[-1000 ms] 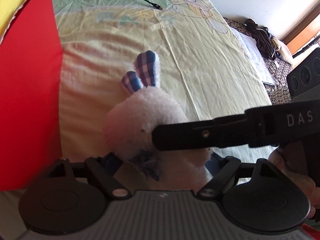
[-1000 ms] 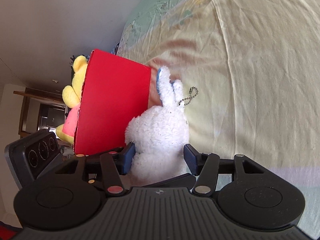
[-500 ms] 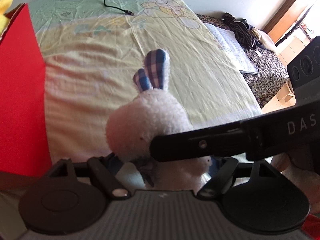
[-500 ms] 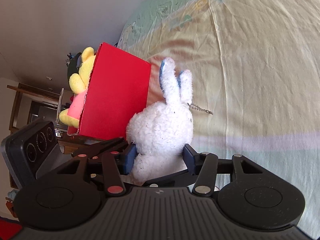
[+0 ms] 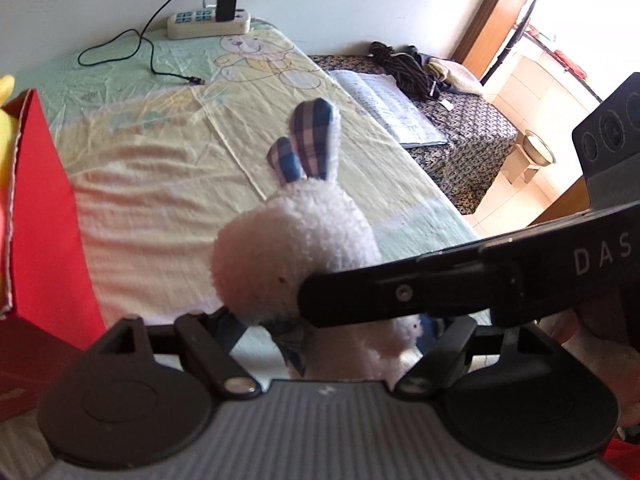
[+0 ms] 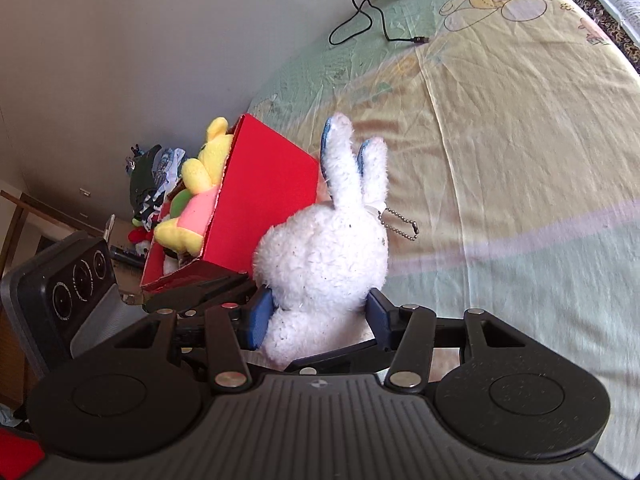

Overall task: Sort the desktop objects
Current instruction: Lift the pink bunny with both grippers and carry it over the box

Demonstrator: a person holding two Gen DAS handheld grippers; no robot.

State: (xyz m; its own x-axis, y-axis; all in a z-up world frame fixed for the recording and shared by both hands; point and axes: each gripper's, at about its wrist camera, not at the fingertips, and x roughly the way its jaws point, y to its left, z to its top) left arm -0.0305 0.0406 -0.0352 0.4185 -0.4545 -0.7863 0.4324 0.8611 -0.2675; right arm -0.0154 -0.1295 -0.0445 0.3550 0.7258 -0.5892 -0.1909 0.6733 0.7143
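A white plush rabbit (image 5: 296,248) with plaid ear linings and a ball chain hangs above the bed sheet (image 5: 160,184). My left gripper (image 5: 332,332) is shut on its lower body. The right gripper's black finger (image 5: 400,292) crosses in front of the rabbit there. In the right wrist view the rabbit (image 6: 324,256) sits squeezed between the blue pads (image 6: 260,316) of my right gripper (image 6: 320,316). An open red box (image 6: 264,196) stands just left of the rabbit, with a yellow plush toy (image 6: 204,168) inside; in the left wrist view the red box (image 5: 44,220) fills the left edge.
A white power strip (image 5: 208,24) and a black cable (image 5: 152,52) lie at the far end of the bed by the wall. An open book (image 5: 384,108) and dark cords lie on a patterned surface to the right. The bed's right edge drops to a tiled floor.
Both grippers rose with the rabbit, lifting it off the sheet. The red box now sits lower and farther off, and its inside with the yellow toy has come into sight.
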